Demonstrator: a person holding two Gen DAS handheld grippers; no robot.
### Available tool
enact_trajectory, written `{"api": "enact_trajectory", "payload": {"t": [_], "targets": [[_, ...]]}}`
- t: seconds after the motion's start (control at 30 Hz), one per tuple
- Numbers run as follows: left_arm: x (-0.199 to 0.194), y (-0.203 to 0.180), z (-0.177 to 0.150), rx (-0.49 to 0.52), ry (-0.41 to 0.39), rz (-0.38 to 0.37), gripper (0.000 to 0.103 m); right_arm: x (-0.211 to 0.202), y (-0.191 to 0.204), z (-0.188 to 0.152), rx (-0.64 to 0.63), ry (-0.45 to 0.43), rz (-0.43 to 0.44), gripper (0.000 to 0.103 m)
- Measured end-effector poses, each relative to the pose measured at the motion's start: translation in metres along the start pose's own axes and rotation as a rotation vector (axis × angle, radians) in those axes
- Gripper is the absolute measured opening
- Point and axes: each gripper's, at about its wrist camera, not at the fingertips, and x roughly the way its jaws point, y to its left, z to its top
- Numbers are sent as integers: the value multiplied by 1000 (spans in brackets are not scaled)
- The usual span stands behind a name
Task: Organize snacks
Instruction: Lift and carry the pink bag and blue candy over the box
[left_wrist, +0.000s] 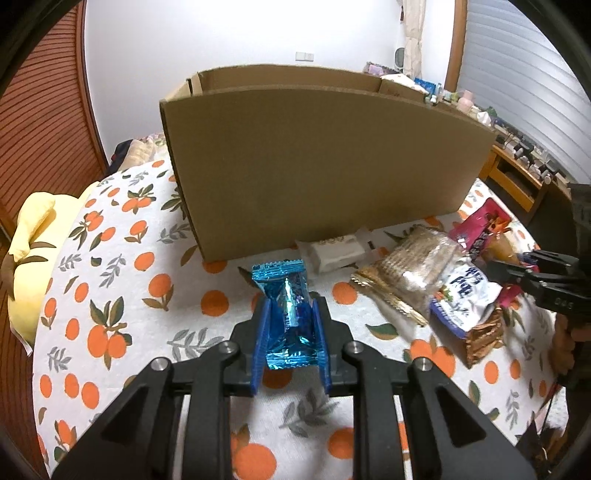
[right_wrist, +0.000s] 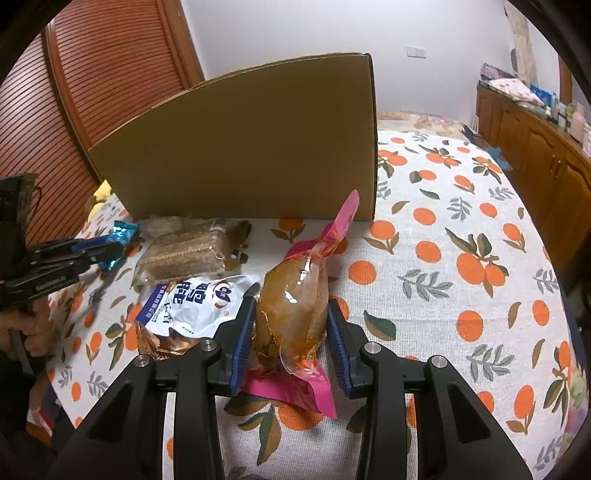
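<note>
Left tool (left_wrist: 290, 325) pinching blue foil candy (left_wrist: 288, 314), held just off counter (left_wrist: 110, 295). Right tool (right_wrist: 291, 332) around pink-and-clear pouch (right_wrist: 295, 306); we see left pad touching, right pad apart, so no grip yet. Cardboard box (left_wrist: 325, 166) stands behind; contents hidden from us. Wafer pack (right_wrist: 184, 254), white pouch (right_wrist: 195, 302) unsorted on counter. White pouch bears Chinese characters, unreadable to us.

The left gripper (left_wrist: 290, 326) points forward and downward, its blue fingers (left_wrist: 263, 332) drawn close and pressing on a blue candy wrapper (left_wrist: 286, 314). The right gripper (right_wrist: 291, 332) tilts down at a like angle, its fingers (right_wrist: 242, 339) set either side of a clear snack pouch (right_wrist: 293, 310), the left one touching it; the right side's contact is unclear.
</note>
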Motion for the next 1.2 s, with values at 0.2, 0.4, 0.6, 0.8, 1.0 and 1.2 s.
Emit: {"api": "enact_trajectory", "payload": {"t": [0.2,0.4,0.6,0.8,1.0,1.2], "targets": [[-11,-9,-1,5,-20,-30,20,0,1,0,-2,-1,1,37],[-23,-17,0,14,-48,-48,20,-2,2,0,-8,-10,-3,36],[-32,-23,4,16,-73,-59,20,-4,3,-1,-14,-33,-9,36],[-45,-32,9,40,-98,-55,21,-12,4,-4,-18,-82,-35,36],[-58,-46,14,69,-126,-66,21,-17,8,-3,-37,-116,-63,36],[-68,-52,22,71,-161,-81,21,-30,12,-1,-52,-138,-62,36]]}}
